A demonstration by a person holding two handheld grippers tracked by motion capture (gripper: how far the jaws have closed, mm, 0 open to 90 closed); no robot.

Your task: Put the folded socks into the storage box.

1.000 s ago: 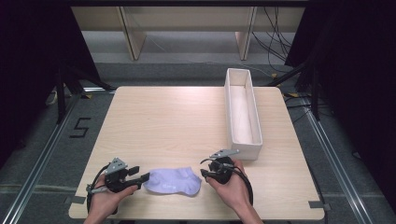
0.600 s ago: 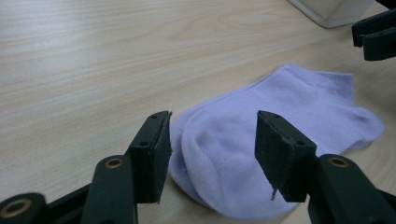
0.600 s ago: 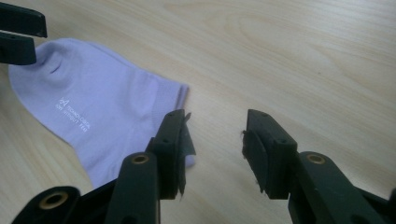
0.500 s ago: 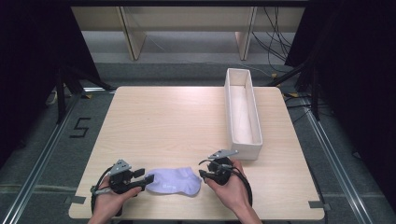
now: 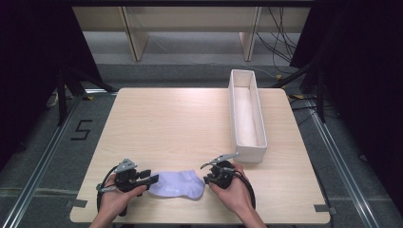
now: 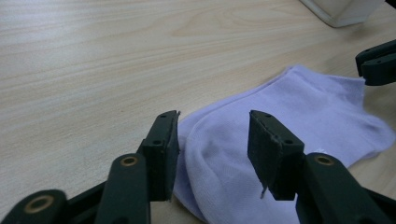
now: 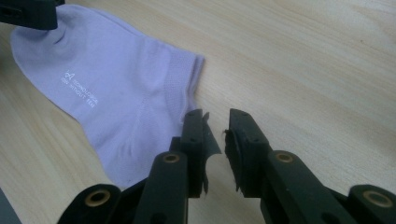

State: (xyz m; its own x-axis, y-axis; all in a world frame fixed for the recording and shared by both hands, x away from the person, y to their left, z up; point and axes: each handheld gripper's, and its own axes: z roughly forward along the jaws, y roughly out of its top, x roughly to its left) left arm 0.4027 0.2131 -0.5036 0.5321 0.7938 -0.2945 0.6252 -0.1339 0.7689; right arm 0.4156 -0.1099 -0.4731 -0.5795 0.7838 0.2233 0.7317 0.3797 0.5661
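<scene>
The lilac sock (image 5: 177,185) lies flat on the bench (image 5: 190,123) between my claws. My left claw (image 6: 212,140), closing, straddles its toe unclenched; my right claw (image 7: 215,130), closing, remains released beside its cuff. The white bin (image 5: 247,116) stands well apart.

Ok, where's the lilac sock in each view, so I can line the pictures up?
High view: lilac sock lies at the table's near edge, between both hand-held grippers.
Left gripper view: lower right, its toe end between the jaws.
Right gripper view: upper left, its cuff edge beside the jaws.
Shared landmark: the pale wood table.
</scene>
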